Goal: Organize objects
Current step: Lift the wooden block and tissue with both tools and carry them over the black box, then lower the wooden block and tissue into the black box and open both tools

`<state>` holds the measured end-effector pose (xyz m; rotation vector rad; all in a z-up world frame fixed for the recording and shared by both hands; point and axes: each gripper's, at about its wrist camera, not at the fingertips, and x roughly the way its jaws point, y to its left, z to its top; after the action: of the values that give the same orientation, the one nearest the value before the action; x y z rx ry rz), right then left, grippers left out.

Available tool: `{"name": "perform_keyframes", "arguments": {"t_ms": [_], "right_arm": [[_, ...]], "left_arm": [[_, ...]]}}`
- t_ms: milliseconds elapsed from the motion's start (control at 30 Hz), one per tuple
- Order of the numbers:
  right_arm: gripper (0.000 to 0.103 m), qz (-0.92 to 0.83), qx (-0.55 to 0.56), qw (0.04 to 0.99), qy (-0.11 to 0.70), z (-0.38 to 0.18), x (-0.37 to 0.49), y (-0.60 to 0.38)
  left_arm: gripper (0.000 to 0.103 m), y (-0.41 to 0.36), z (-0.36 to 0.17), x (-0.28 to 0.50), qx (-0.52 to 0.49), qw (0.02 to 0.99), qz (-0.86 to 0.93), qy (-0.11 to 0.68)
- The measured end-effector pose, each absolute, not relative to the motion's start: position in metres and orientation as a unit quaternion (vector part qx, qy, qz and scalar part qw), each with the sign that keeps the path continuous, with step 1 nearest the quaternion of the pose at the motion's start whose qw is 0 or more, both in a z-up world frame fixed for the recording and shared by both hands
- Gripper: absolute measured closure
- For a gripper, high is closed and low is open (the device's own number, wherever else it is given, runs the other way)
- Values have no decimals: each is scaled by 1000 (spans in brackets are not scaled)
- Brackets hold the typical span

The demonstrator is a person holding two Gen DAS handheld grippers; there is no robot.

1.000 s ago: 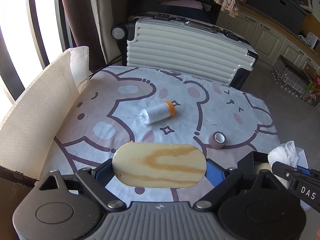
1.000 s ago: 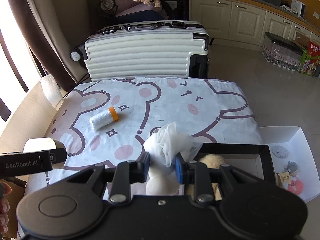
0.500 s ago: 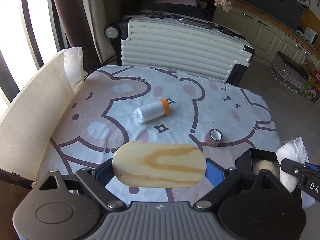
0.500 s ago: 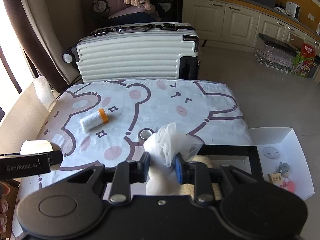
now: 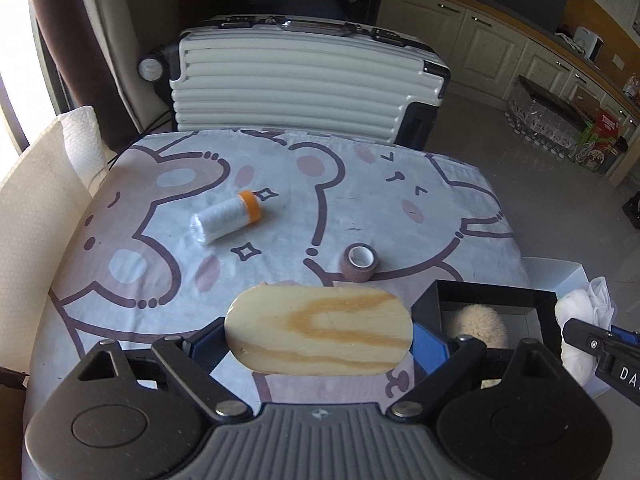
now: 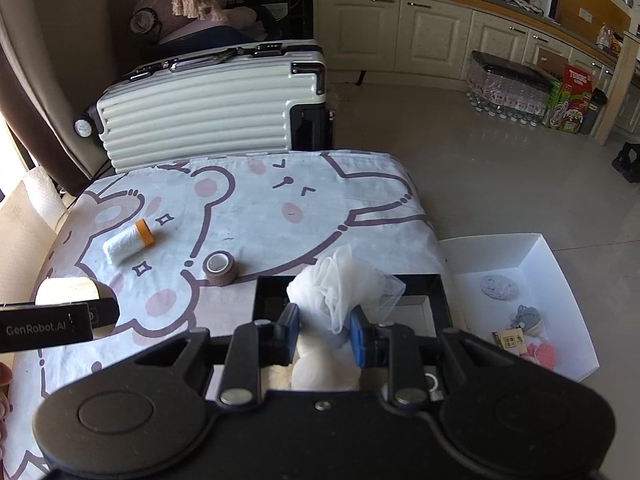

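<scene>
Two tongs are loaded: the left tongs (image 5: pixel 318 340), spread wide, clamp an oval wooden board (image 5: pixel 318 330) by its ends, and the right tongs (image 6: pixel 325 334), nearly closed, pinch a white mesh pouf (image 6: pixel 340 284) over a black box (image 6: pixel 440 296). Beyond lie a tape roll (image 6: pixel 219 268) and a spool (image 6: pixel 128 242) on the worktop (image 6: pixel 280 208). A white box (image 6: pixel 560 264) sits right of the black one.

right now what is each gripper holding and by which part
Left gripper: flat oval wooden board, clamped across its two rounded ends. Right gripper: white mesh bath puff, pinched low.
</scene>
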<state>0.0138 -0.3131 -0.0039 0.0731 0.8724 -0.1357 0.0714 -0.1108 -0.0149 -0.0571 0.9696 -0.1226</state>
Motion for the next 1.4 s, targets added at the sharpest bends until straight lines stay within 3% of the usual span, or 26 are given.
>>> {"name": "perform_keyframes", "arguments": {"t_ms": [667, 1400], "right_arm": [[76, -96, 70, 896, 428, -18, -3, -382], [75, -8, 93, 836, 540, -92, 19, -378]], "left_arm": [[10, -185, -19, 71, -24, 877, -120, 464], [10, -216, -23, 88, -73, 867, -162, 465]]}}
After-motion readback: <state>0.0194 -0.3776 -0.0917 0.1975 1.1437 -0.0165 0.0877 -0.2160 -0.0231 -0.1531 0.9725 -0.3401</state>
